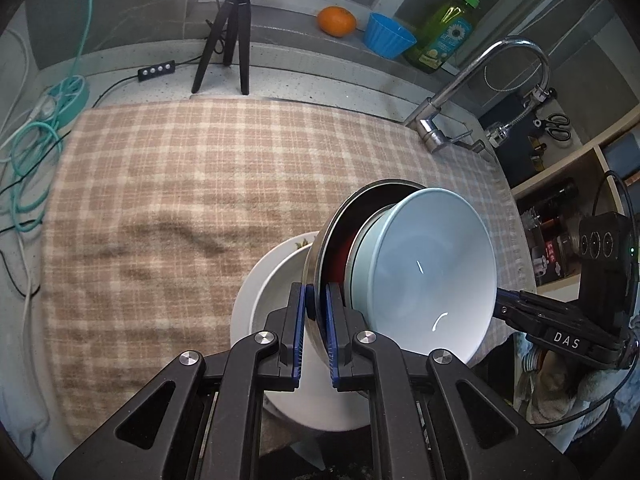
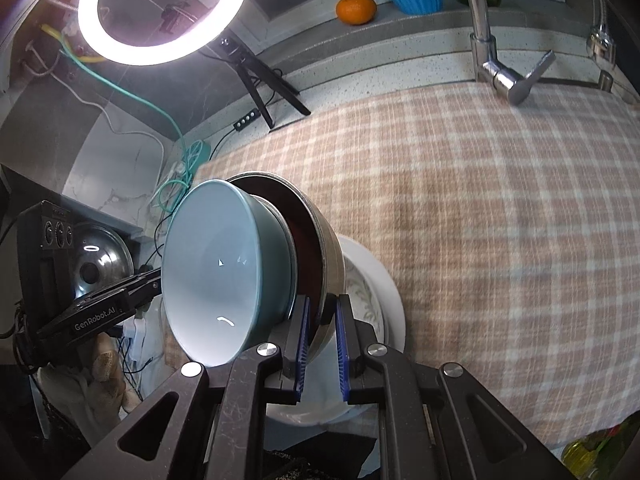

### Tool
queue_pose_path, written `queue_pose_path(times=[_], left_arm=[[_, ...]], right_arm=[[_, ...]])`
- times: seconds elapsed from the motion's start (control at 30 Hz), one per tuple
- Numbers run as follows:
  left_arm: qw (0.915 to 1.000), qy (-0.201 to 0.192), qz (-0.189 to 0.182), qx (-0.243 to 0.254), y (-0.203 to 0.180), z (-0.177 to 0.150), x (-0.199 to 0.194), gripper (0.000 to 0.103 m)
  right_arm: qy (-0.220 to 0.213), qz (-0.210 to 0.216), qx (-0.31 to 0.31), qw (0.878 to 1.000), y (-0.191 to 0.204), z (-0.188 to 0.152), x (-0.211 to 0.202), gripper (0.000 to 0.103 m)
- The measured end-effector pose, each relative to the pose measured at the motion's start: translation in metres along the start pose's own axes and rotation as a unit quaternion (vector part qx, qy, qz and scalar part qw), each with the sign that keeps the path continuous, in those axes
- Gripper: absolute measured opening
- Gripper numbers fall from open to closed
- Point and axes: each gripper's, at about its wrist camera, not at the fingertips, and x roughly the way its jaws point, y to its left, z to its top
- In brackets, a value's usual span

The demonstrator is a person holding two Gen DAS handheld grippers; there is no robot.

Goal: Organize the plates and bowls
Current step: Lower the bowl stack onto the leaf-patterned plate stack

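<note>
Left gripper (image 1: 316, 332) and right gripper (image 2: 322, 344) both clamped on rim of steel bowl (image 1: 320, 256), tilted on edge. Pale blue bowl (image 1: 432, 272) nested inside it. Held above white plate (image 1: 260, 292) near front edge of checked-cloth surface (image 1: 180, 184).

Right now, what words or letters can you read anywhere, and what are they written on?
"DAS": white letters on the right tongs, seen from the left camera.
"GenRobot.AI": white letters on the left tongs, seen from the right camera.
Green soap bottle: its label has a daisy and writing, too small to read.
Red-labelled boxes on the shelf: print too blurred to read.
</note>
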Motion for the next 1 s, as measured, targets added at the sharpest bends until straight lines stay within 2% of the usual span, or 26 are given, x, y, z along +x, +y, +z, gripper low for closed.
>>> queue_pose_path(times=[0.47,1.0], left_arm=[[0.9998,0.022,0.005,0.002,0.007,-0.021,0.009,0.008],[0.9993,0.038,-0.002,-0.005,0.017,-0.023,0.018,0.008]], right_arm=[[0.024,-0.004,0.018,1.0,-0.001,-0.026,0.013,0.012],[0.039,-0.01,0.022,0.999,-0.001,-0.027,0.025,0.011]])
